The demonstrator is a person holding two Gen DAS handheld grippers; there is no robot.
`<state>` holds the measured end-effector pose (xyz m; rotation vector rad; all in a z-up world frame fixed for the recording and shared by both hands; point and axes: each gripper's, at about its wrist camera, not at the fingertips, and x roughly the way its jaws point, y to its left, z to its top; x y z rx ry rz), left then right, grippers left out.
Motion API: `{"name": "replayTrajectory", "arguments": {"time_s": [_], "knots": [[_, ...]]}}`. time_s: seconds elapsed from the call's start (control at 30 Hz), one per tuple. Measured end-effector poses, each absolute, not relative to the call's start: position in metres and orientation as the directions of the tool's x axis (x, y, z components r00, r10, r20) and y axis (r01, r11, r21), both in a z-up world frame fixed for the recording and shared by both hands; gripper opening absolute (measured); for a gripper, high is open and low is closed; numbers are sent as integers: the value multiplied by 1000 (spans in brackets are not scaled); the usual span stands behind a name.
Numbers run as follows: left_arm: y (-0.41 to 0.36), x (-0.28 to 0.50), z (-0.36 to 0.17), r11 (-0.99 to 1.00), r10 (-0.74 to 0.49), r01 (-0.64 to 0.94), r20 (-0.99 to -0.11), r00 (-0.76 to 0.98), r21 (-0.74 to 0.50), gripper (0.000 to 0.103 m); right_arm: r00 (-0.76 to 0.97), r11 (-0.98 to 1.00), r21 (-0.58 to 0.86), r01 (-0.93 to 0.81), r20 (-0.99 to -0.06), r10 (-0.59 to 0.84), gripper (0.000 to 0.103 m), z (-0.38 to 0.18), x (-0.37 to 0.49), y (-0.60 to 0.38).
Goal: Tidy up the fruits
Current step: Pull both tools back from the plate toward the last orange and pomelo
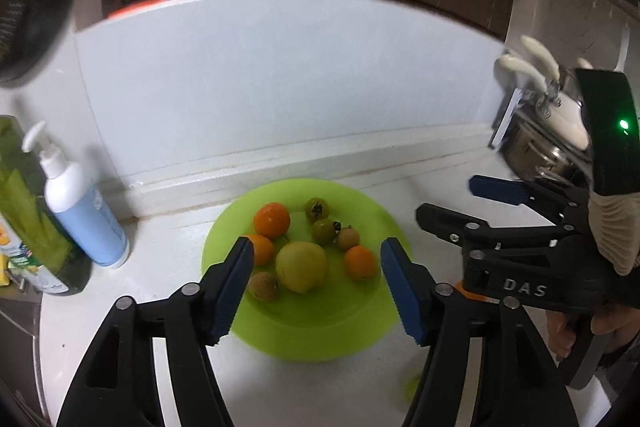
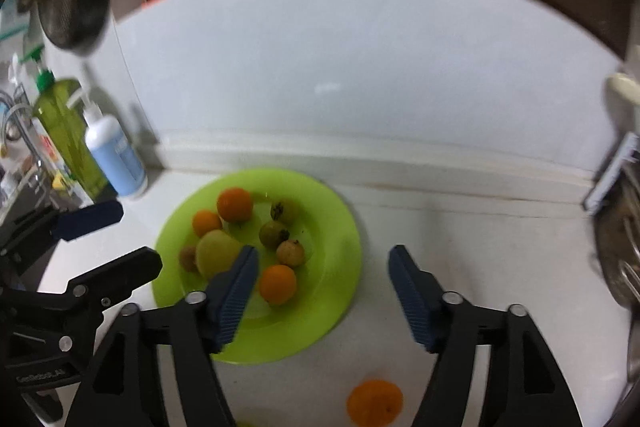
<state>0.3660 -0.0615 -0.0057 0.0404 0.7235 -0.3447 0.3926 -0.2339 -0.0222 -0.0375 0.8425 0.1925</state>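
1. A lime-green plate [image 1: 248, 323] is sitting on the white counter [image 2: 480, 247], close to the pale backsplash at the far side.
2. Eight fruits are lying on the plate: a big yellow-green fruit [image 1: 302, 266] near the middle, an orange [image 1: 272, 220] at the far left, a second orange [image 1: 262, 249] partly hidden behind a gripper finger, and a third orange [image 1: 360, 262] to the right.
3. Two greenish tomatoes [image 1: 323, 231] are resting toward the far side of the plate, and two small brown fruits [image 1: 263, 285] are lying among the others, one at the near left and one to the right.
4. One more orange [image 2: 374, 402] is lying on the counter off the plate, at the near right of it.
5. The left gripper [image 1: 317, 287] is hovering over the plate with its jaws standing apart and nothing between them.
6. The right gripper [image 2: 323, 293] is hanging over the right edge of the plate, jaws likewise spread and gripping nothing.
7. A white-and-blue pump bottle [image 1: 82, 209] and a green bottle [image 2: 68, 131] are standing at the far left.
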Motion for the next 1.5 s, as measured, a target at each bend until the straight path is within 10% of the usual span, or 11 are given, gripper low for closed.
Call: {"name": "replayTrajectory", "arguments": {"time_s": [0.53,1.5], "knots": [[-72,284,22,934,-307,355,-587,749,-36,84,741,991,-53,-121,-669,55,87,16,297,-251],[-122,244,-52,904,-342,423,-701,626,-63,69,650,984,-26,-176,-754,97,87,-40,259,-288]]}}
